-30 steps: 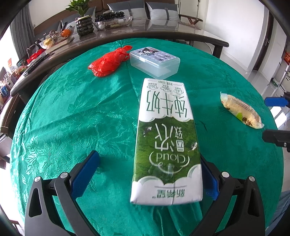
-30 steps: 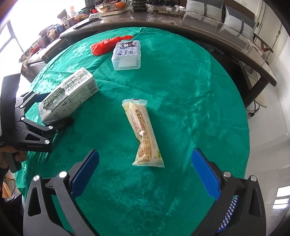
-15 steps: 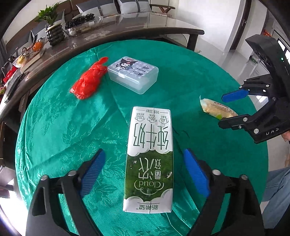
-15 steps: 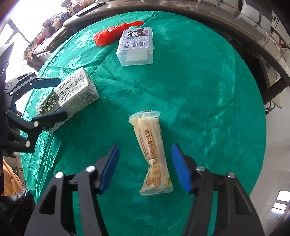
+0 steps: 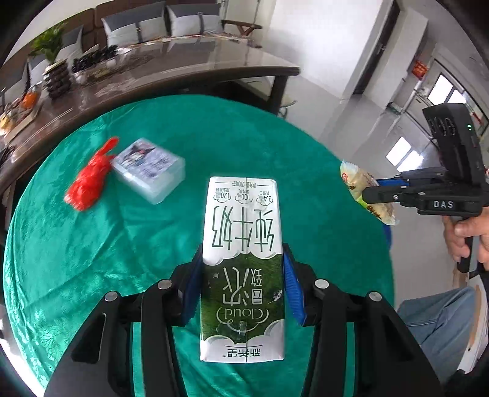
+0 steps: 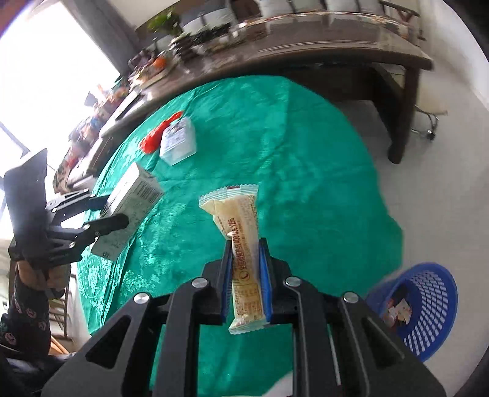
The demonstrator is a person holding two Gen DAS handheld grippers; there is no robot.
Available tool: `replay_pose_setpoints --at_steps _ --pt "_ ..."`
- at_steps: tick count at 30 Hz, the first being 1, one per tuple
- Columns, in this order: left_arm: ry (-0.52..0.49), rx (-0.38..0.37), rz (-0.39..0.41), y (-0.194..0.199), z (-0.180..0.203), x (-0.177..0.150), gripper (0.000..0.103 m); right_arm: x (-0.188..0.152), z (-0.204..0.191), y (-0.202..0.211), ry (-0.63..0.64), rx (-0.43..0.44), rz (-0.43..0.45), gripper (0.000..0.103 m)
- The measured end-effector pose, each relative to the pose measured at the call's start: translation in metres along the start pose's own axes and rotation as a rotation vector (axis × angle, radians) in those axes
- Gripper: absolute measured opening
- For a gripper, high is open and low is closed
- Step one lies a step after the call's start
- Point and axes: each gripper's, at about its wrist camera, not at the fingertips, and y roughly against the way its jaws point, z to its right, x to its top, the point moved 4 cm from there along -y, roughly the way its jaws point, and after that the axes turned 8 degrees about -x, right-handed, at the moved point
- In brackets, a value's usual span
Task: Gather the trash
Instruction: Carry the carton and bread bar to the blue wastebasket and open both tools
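Left wrist view: the left gripper is closing on the milk carton, blue pads against both sides, carton above the green tablecloth — red bag and clear plastic box lie beyond. Right wrist view: the right gripper is closing, pinching the snack wrapper off the cloth — blue basket on the floor at lower right.

A green tablecloth is spread out under the left claw. A clear lidded box, kinda blurred, is seen ahead and to its left. Further ahead a long dark table is loaded with a plant and fruit, with cushions lined up behind.
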Motion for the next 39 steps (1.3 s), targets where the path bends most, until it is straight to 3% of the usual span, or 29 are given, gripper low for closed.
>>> replay_pose_setpoints --at_steps 6,12,16,22,24,25,26,27,28,32,36,39 --pt "-0.139 -0.217 -0.009 -0.056 0.144 0.044 0.047 -0.053 0.157 0.036 -0.247 -0.205 0.016 0.015" --pt "-0.2 -0.319 -0.076 -0.156 0.268 0.064 0.047 -0.098 0.247 0.017 -0.403 -0.241 0.005 0.015" --pt "-0.208 -0.313 -0.123 -0.232 0.31 0.066 0.047 -0.115 0.283 -0.01 -0.487 -0.219 0.0 0.016" --pt "-0.175 -0.316 -0.167 -0.323 0.318 0.065 0.048 -0.135 0.328 -0.044 -0.561 -0.179 -0.03 0.016" --pt "-0.169 -0.314 -0.182 -0.347 0.316 0.065 0.048 -0.138 0.336 -0.058 -0.575 -0.146 -0.036 0.025" --pt "-0.162 -0.313 -0.187 -0.357 0.313 0.066 0.053 -0.138 0.34 -0.062 -0.588 -0.143 -0.035 0.035" --pt "-0.155 -0.315 -0.191 -0.365 0.312 0.065 0.06 -0.139 0.343 -0.063 -0.601 -0.145 -0.026 0.058" --pt "-0.144 -0.308 -0.191 -0.373 0.311 0.066 0.081 -0.139 0.346 -0.061 -0.609 -0.158 -0.013 0.065" --pt "-0.135 -0.291 -0.183 -0.379 0.309 0.068 0.092 -0.14 0.348 -0.059 -0.611 -0.17 -0.007 0.065" --pt "-0.121 -0.279 -0.111 -0.363 0.306 0.079 0.092 -0.142 0.355 -0.035 -0.631 -0.217 0.054 0.077" --pt "-0.197 -0.239 0.041 -0.299 0.319 0.09 0.092 -0.132 0.342 0.006 -0.589 -0.302 0.187 0.09" --pt "-0.241 -0.177 0.147 -0.239 0.327 0.088 0.098 -0.125 0.316 0.036 -0.511 -0.375 0.291 0.098"
